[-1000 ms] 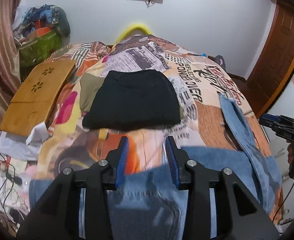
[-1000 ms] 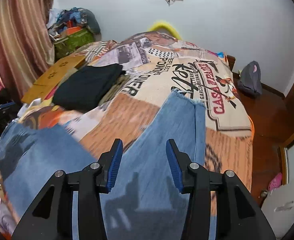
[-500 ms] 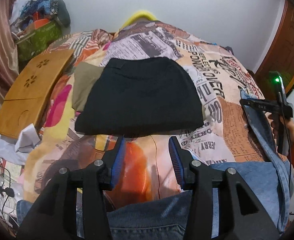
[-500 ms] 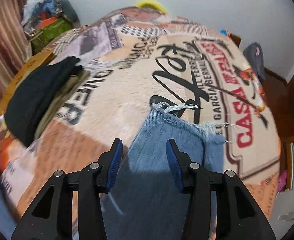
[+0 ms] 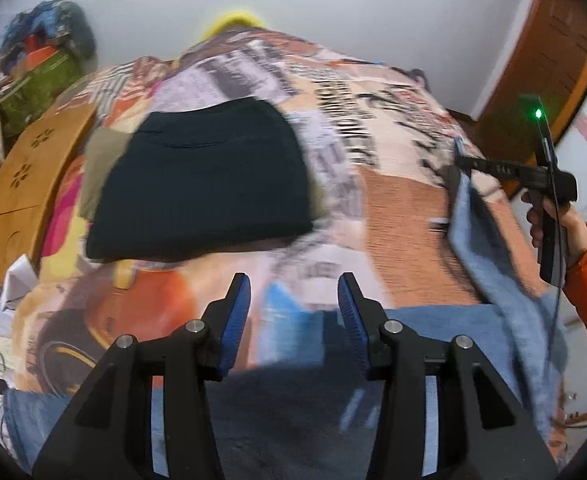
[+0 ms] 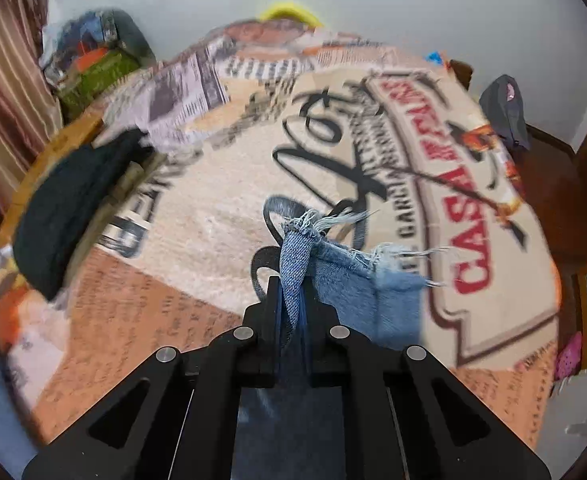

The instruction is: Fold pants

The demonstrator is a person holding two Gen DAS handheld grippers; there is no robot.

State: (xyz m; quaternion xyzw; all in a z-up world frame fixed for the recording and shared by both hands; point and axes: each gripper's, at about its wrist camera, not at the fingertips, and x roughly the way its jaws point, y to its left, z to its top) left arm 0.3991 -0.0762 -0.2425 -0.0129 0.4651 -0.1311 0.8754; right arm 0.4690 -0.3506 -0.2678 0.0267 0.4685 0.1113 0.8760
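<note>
right gripper pinches the jeans hem — left gripper gapes.

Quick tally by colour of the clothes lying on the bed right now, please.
Blue: 1, the jeans
Black: 1, the folded garment
Olive: 1, the piece under the black one
Total: 3

Motion blur is smearing the printed patchwork bedspread. The black gripper frame is covering the blue frayed denim pants below the hem.
</note>
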